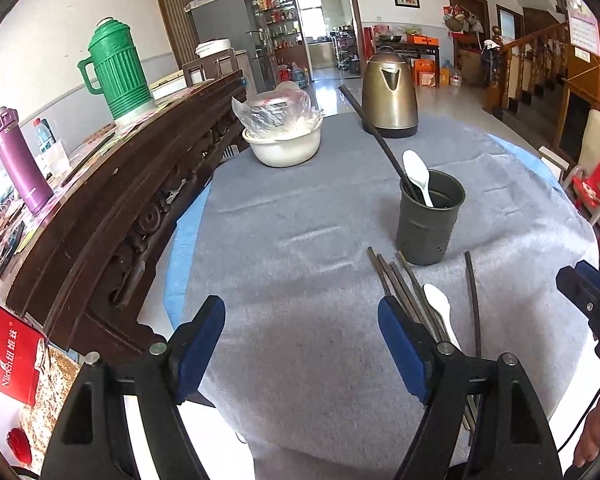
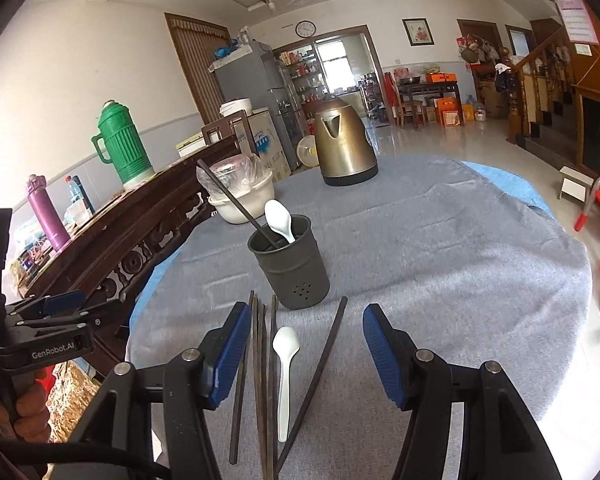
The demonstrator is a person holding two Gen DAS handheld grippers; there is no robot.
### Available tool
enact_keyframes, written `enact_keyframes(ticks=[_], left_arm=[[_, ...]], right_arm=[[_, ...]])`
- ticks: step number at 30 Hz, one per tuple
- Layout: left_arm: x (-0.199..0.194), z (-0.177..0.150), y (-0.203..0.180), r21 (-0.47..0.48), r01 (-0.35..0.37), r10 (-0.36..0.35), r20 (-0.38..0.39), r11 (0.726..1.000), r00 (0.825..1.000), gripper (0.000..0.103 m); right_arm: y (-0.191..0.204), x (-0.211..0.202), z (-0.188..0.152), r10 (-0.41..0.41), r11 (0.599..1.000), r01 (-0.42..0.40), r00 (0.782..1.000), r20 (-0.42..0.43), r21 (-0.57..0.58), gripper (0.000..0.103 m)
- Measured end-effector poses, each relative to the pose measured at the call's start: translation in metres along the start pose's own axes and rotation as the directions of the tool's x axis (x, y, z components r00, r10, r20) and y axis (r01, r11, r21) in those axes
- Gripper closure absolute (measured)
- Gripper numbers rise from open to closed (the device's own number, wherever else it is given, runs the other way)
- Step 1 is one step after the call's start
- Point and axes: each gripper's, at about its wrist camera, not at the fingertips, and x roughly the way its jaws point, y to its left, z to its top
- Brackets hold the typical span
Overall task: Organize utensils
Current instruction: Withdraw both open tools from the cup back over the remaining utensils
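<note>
A dark grey utensil cup [image 1: 428, 220] [image 2: 290, 264] stands on the grey tablecloth. It holds a white spoon [image 1: 418, 174] [image 2: 280, 220] and one dark chopstick [image 1: 374, 136] [image 2: 232, 202]. In front of it several dark chopsticks [image 1: 400, 284] [image 2: 260, 364] and a second white spoon [image 1: 440, 308] [image 2: 285, 360] lie flat. One chopstick [image 2: 318, 372] [image 1: 474, 300] lies apart to the right. My left gripper [image 1: 302, 344] is open and empty, left of the loose utensils. My right gripper [image 2: 304, 356] is open and empty, held just above them.
A bronze kettle [image 1: 388, 92] [image 2: 344, 144] and a white bowl with a plastic-wrapped dish [image 1: 284, 136] [image 2: 240, 196] stand at the far side. A dark wooden sideboard [image 1: 112, 184] with a green thermos [image 1: 116, 68] borders the table on the left.
</note>
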Motion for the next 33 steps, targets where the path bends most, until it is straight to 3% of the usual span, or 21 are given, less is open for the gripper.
enact_keyframes(ticks=[25, 29, 33], left_arm=[[0.018, -0.008, 0.013, -0.030, -0.002, 0.002, -0.031, 1.000, 1.000, 0.024], [0.022, -0.009, 0.014, -0.033, -0.003, 0.001, -0.038, 0.999, 0.999, 0.024], [0.028, -0.010, 0.015, -0.033, -0.004, 0.002, -0.053, 0.999, 0.999, 0.024]], right_arm=[[0.012, 0.021, -0.009, 0.022, 1.000, -0.022, 0.997, -0.069, -0.005, 0.041], [0.013, 0.026, -0.011, 0.026, 1.000, -0.027, 0.996, -0.086, -0.009, 0.043], [0.013, 0.033, -0.013, 0.038, 0.999, -0.037, 0.993, -0.112, 0.005, 0.056]])
